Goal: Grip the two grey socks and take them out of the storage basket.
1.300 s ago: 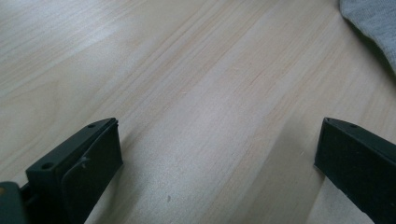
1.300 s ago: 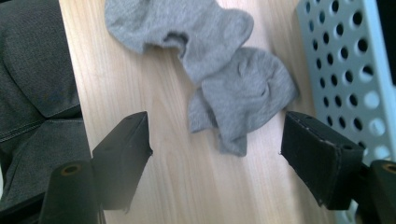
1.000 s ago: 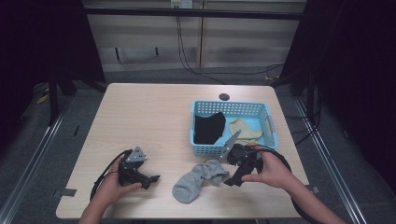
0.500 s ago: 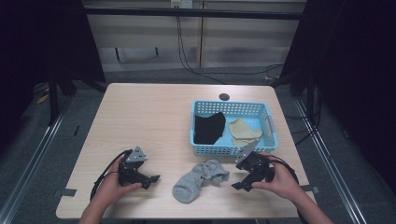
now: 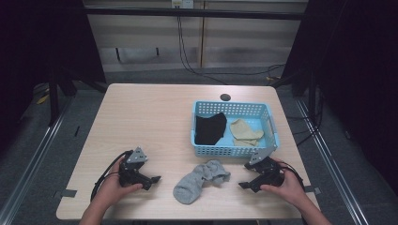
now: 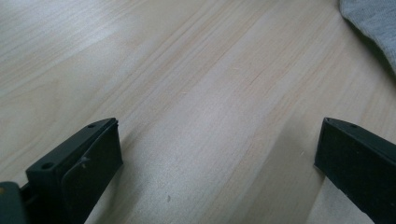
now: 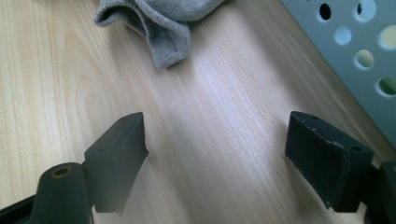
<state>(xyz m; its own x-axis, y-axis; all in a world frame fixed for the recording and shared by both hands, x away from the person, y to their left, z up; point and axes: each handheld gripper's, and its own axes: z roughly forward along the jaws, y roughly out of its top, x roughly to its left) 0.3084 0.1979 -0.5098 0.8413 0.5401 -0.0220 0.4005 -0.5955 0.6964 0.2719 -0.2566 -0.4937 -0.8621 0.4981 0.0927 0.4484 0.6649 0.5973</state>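
A grey sock (image 5: 201, 180) lies crumpled on the wooden table (image 5: 150, 122) near its front edge, between the two grippers. Its cuff (image 7: 163, 28) shows at the top of the right gripper view, and its edge (image 6: 373, 28) at the top right of the left gripper view. My left gripper (image 5: 152, 179) rests low on the table left of the sock, open and empty. My right gripper (image 5: 244, 184) sits right of the sock, open and empty, just in front of the blue basket (image 5: 234, 151). A black sock (image 5: 210, 127) and a tan sock (image 5: 245, 131) lie in the basket.
The basket's perforated blue wall (image 7: 355, 51) stands close on the right in the right gripper view. A small dark round thing (image 5: 225, 97) sits behind the basket. Cables trail from both grippers. Dark floor surrounds the table.
My right gripper has drawn back from the grey sock toward the table's front right and come down low. The left gripper has stayed put.
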